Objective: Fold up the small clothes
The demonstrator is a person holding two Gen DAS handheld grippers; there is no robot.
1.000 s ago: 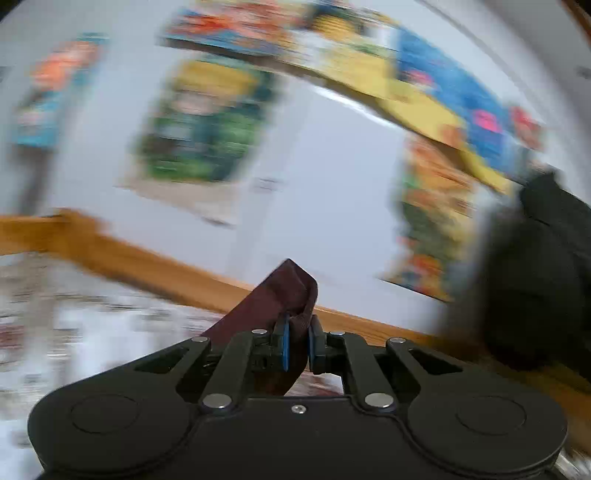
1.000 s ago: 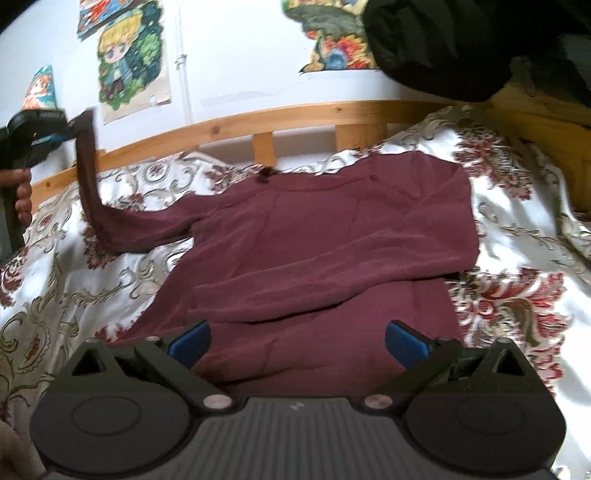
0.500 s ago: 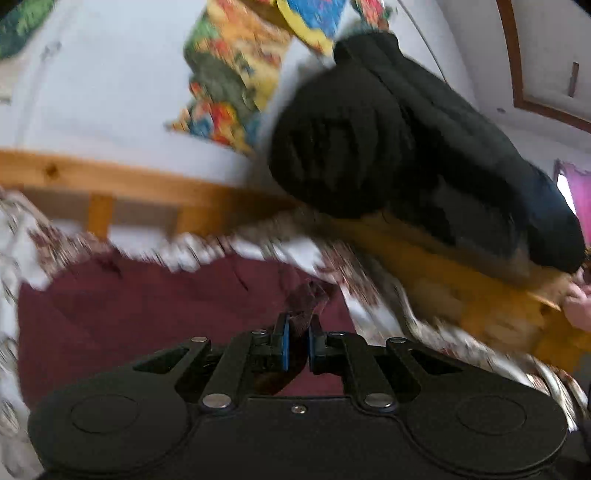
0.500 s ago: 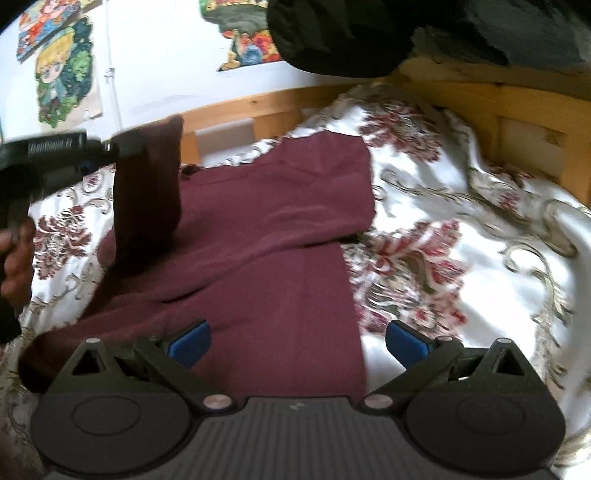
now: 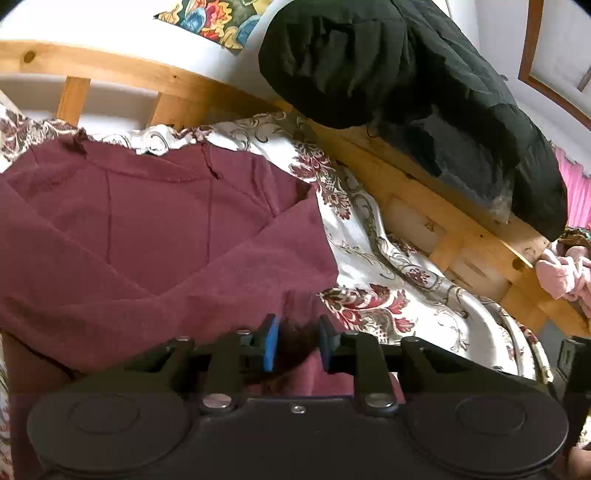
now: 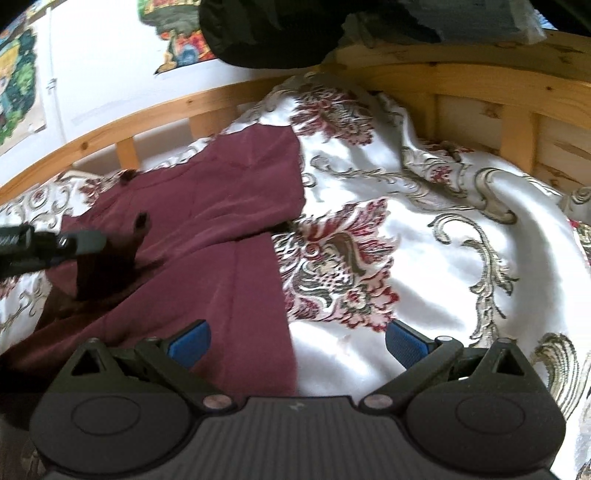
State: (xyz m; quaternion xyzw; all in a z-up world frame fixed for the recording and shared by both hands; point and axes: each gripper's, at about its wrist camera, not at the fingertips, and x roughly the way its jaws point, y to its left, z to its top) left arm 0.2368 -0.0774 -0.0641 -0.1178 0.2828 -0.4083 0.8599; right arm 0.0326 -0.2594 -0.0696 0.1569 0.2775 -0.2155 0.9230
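Black jacket point(image 5: 406, 85) draped over wooden bedframe point(image 5: 436, 206); floral bedspread point(image 6: 424, 236); perhaps posters point(image 6: 18, 88).

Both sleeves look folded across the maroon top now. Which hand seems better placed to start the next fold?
Probably the right gripper: open, empty, at the maroon top's near edge. The left gripper has just been opening around the sleeve.

maroon top point(image 5: 155, 229) cut off left, black coat point(image 6: 266, 29) cropped above

text: nothing legible is showing | posters point(image 5: 210, 18) on the wall: only coloured cartoon art is coming through, no words | left gripper point(image 6: 51, 245) body: faint pale marking is appearing, too blurred to read
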